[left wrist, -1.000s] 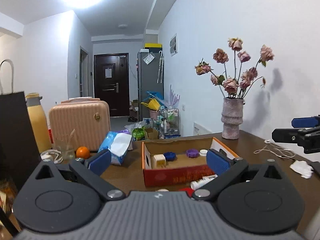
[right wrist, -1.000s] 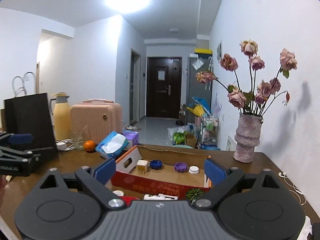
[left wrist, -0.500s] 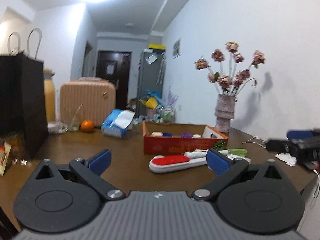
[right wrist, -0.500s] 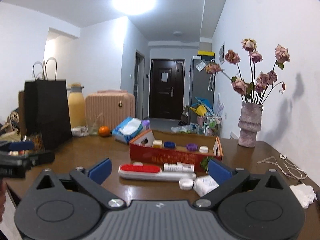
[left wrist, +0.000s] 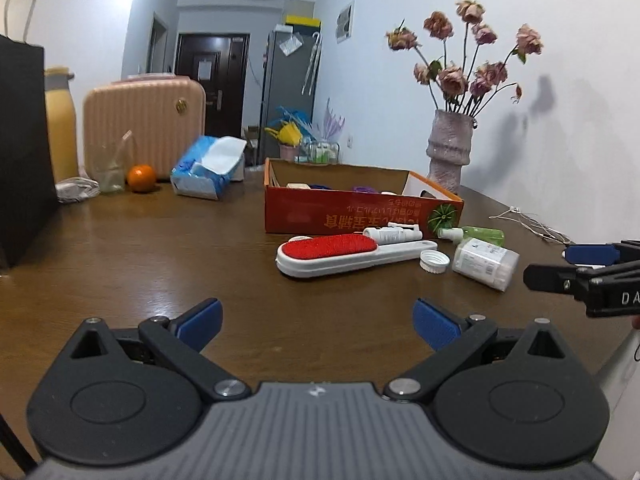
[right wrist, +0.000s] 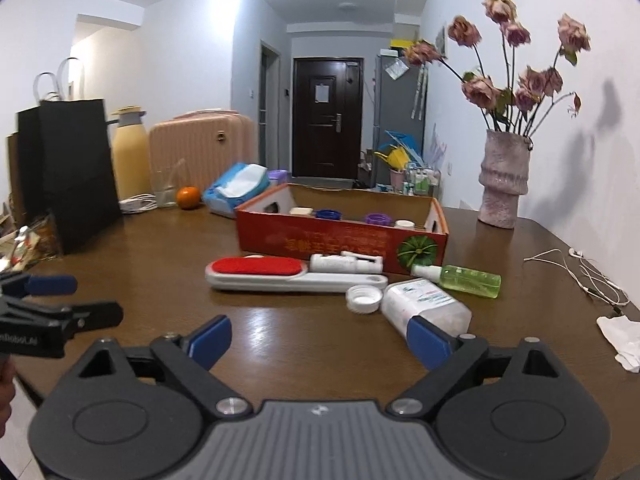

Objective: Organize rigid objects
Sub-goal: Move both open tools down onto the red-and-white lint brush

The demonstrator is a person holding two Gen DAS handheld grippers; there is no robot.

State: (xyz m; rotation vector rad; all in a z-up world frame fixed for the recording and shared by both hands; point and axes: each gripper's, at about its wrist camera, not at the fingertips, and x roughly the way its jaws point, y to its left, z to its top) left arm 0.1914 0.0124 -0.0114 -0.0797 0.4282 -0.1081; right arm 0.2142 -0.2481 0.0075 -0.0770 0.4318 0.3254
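Note:
An open orange cardboard box (left wrist: 360, 216) (right wrist: 340, 240) stands mid-table with several small caps inside. In front of it lie a white lint brush with a red pad (left wrist: 344, 252) (right wrist: 280, 274), a white tube (right wrist: 346, 263), a white cap (left wrist: 434, 261) (right wrist: 363, 298), a clear white-labelled bottle (left wrist: 484, 263) (right wrist: 424, 306) and a green spray bottle (right wrist: 460, 279). My left gripper (left wrist: 318, 322) is open and empty, low over the table's near side. My right gripper (right wrist: 320, 340) is open and empty, its right finger just before the clear bottle.
A vase of dried roses (right wrist: 504, 184) stands at the back right. White earphones (right wrist: 588, 276) and a tissue (right wrist: 620, 336) lie right. A black paper bag (right wrist: 68, 168), yellow flask (right wrist: 128, 152), pink case (left wrist: 144, 124), orange (left wrist: 141, 178) and wipes pack (left wrist: 208, 168) stand at the left and back.
Both grippers have drawn back from the box and dropped lower toward the table. The brush and bottles in front of the box have come into view. Both stay open.

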